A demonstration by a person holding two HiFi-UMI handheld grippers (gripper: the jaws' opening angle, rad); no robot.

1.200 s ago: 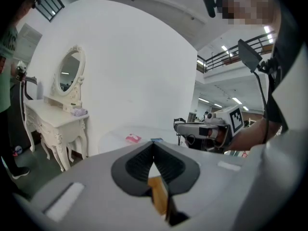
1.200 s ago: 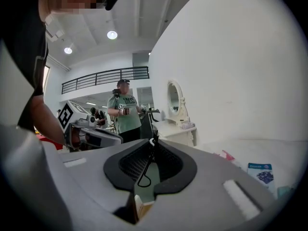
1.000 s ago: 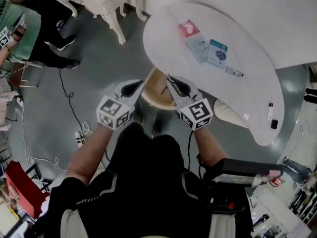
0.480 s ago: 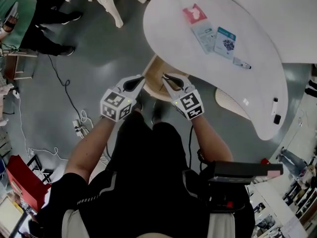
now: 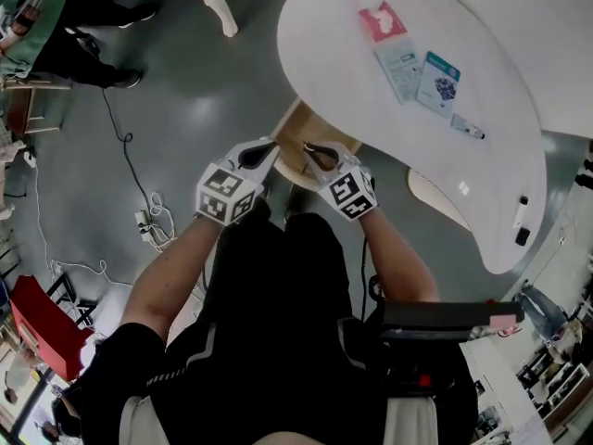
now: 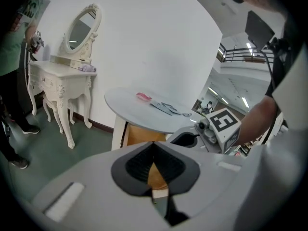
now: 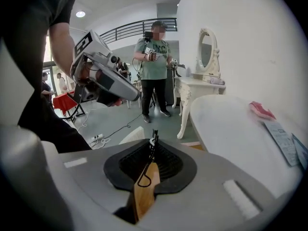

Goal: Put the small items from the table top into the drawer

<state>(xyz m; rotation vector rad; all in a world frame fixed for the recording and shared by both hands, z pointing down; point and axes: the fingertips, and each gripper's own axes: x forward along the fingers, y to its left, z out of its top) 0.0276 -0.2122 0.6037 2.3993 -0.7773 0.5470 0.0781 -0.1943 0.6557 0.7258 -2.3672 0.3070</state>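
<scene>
- The right claw was pinched nearly shut on a thin black wire pull at the front of the wooden drawer.
- The drawer stood partly out from under the near edge of the tabletop.
- The left claw was closed on nothing, just beside the right one at the drawer.
- The wire pull looked stiff but slim and apt to slip. A hold low on its loop and a straight draw would likely serve best.
- The small items lay on the tabletop, well apart from both claws:
  - a pink packet
  - a pale packet
  - a blue packet
  - a pen-like thing
  - a dark marker near the rim
- All looked light. The packets lay thin and flush, so they probably wanted taking by an edge. The pen-like thing might roll.
</scene>
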